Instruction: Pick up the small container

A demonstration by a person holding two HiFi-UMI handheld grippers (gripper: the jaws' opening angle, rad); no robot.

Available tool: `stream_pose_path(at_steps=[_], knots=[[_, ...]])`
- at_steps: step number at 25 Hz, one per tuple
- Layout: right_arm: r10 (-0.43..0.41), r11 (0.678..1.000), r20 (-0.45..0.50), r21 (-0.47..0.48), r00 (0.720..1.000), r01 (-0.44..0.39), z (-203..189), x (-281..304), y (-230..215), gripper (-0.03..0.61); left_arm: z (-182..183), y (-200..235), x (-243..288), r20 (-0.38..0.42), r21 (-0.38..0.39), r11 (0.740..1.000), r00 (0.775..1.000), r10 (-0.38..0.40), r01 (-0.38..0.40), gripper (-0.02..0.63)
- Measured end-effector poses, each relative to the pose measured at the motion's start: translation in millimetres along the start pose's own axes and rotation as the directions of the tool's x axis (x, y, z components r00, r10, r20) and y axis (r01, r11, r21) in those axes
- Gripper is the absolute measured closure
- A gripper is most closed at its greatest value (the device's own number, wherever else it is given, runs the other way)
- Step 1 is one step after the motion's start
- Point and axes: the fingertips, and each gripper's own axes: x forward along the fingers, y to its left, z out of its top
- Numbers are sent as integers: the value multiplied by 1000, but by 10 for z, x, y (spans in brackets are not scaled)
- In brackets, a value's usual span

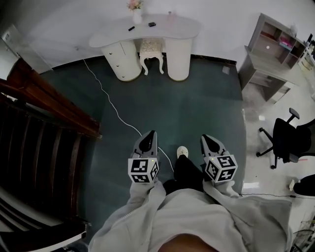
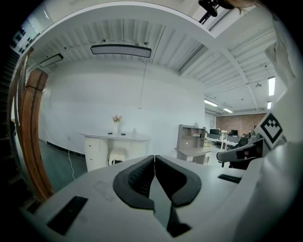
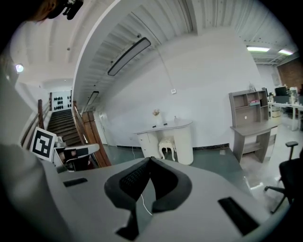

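Observation:
The small container (image 1: 171, 15) is a pale little bottle on the white curved desk (image 1: 162, 27) by the far wall. It also shows on that desk in the left gripper view (image 2: 134, 132) and in the right gripper view (image 3: 175, 119). A vase of flowers (image 1: 136, 11) and two small dark items stand beside it. My left gripper (image 1: 149, 134) and right gripper (image 1: 206, 138) hang side by side over the teal floor, far short of the desk. Both are shut with nothing between the fingers, as the left gripper (image 2: 155, 157) and right gripper (image 3: 149, 159) show in their own views.
A white stool (image 1: 151, 51) sits under the desk. A wooden staircase (image 1: 44, 123) fills the left side. A white cable (image 1: 113, 108) runs across the floor toward my feet. A grey shelf desk (image 1: 268, 54) and a black office chair (image 1: 288, 138) stand at the right.

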Motion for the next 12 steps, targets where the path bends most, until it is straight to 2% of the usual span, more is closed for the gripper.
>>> stream_pose_path(at_steps=[12], knots=[[-9,1000,-10,-18,1000,8,449,805,-506,529,236,355,1066,-10,-8,999,999,-39,38,597]])
